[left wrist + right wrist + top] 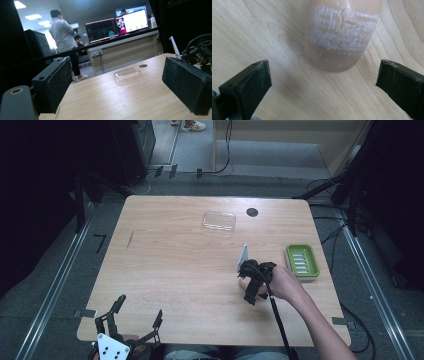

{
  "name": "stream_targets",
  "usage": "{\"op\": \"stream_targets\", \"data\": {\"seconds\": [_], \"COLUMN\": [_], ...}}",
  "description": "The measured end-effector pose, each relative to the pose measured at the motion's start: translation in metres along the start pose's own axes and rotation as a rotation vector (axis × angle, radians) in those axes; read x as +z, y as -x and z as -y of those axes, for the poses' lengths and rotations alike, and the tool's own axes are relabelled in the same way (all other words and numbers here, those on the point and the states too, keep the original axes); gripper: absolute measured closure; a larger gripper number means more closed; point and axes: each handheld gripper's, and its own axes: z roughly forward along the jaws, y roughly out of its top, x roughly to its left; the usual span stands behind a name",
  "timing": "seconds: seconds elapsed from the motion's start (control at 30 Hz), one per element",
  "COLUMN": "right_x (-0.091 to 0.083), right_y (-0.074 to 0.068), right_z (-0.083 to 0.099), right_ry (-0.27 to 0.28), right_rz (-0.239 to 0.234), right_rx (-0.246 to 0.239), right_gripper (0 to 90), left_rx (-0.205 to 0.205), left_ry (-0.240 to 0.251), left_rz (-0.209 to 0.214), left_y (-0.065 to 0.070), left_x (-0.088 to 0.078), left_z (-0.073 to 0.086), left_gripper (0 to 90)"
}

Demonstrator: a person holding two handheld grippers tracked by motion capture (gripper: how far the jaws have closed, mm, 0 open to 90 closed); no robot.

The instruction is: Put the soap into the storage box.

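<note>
Right tool (248, 270) at right of frame, jaws spread over the bare surface (170, 265) beside an upright pale card (242, 258), likely poised to grip; left tool (134, 320) open, parked at lower left.

No text, label, brand or number can be read; the monitors (117, 26) behind the table (130, 100) in the left gripper view glow with windows and coloured lines, but anything written on them is too small and blurred to make out
</note>
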Motion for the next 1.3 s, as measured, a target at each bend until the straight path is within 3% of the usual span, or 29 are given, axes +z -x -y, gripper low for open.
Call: {"op": "stream_targets", "data": {"seconds": [0.2,1.03,1.23,1.3], "right_x": [0.002,0.016,0.019,0.019], "right_y": [0.003,0.012,0.013,0.014], "right_z": [-0.006,-0.031,-0.032,-0.032], "right_ry": [0.008,0.016,0.023,0.022], "right_rz": [0.0,-0.007,-0.006,-0.004], "right_rx": [-0.007,0.055,0.064,0.068], "right_gripper": [0.0,0.0,7.2,15.1], "left_rx": [-0.002,-0.001,-0.002,-0.002], "left_ry": [-0.001,-0.001,-0.002,-0.001], "left_rz": [0.0,0.0,-0.001,0.0], "left_y": [0.0,0.0,0.0,0.0], "left_x": [0.0,0.0,0.0,0.0], "left_z": [0.0,0.0,0.0,0.0], "left_gripper": [9.8,9.9,9.9,9.9]}}
